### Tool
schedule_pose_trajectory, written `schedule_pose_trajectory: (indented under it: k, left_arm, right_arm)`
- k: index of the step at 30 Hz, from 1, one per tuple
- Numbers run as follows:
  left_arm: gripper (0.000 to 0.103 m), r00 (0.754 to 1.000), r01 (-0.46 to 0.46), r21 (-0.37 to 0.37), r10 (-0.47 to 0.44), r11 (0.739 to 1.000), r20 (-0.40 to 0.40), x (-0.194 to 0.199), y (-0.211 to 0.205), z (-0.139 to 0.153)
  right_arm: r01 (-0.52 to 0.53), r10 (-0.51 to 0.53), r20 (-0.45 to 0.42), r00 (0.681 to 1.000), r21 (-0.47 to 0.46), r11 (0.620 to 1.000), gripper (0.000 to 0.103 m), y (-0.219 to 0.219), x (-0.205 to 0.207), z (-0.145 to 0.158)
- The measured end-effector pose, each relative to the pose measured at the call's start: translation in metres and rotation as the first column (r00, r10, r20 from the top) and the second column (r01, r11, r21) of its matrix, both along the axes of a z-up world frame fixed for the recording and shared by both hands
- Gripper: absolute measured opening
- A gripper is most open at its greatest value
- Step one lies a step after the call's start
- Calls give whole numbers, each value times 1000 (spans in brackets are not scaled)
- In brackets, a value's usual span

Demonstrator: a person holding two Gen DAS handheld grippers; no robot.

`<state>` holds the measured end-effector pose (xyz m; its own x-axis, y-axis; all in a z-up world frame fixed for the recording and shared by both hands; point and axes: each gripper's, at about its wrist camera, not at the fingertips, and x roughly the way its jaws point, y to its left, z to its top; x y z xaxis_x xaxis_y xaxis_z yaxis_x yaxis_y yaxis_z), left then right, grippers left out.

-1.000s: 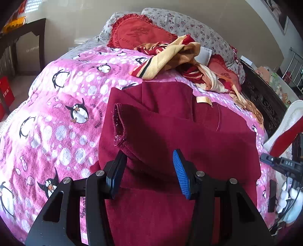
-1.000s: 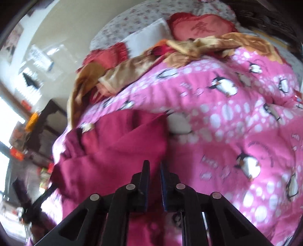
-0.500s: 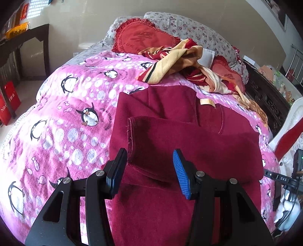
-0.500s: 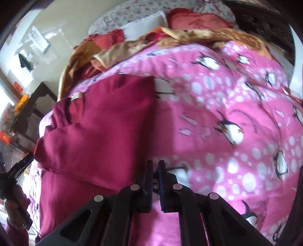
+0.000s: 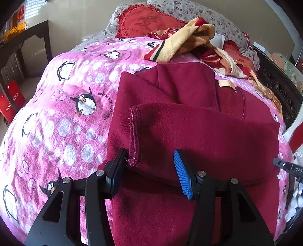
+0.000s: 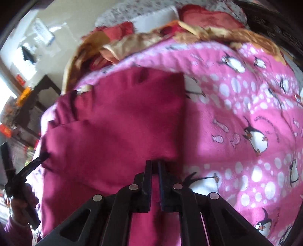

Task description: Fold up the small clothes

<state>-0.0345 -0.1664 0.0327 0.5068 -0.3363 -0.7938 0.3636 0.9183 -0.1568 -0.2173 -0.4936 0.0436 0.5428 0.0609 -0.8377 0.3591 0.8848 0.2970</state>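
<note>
1. The left wrist camera sits low over the bed [image 5: 56,117], close to the maroon garment [image 5: 189,132], and faces toward the pillows [image 5: 217,17].
2. The right wrist camera looks across the same bed [image 6: 236,113] from the opposite side, close in and blurred.
3. Both views share the maroon garment [image 6: 123,123] and the penguin blanket.

penguin blanket [image 5: 62,106], red cushion [image 5: 145,22], dark side table [image 5: 28,36]
</note>
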Motion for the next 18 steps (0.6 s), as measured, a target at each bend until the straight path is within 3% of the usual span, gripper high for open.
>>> schedule_pose_trajectory:
  k: [3,9,13,18]
  left_arm:
    - [51,1000,13,0,-13,1000,-4,-2,2,6]
    - [51,1000,12,-70,-12,997,6,-15,15,30]
    - [51,999,34,-88,-32,996,30,-29,18,44]
    - [51,998,42,-112,-36,993,51,-44,24,56]
  right_arm:
    - [56,-59,27,998,106,993,5,-16,-3,-1]
    - [3,-38,131,991,259,966,5,-16,-23,24]
    - [-9,-58,231,971,278,960,6,-12,-43,47]
    - [-51,-57,405,912,250,967,6,2,-73,83]
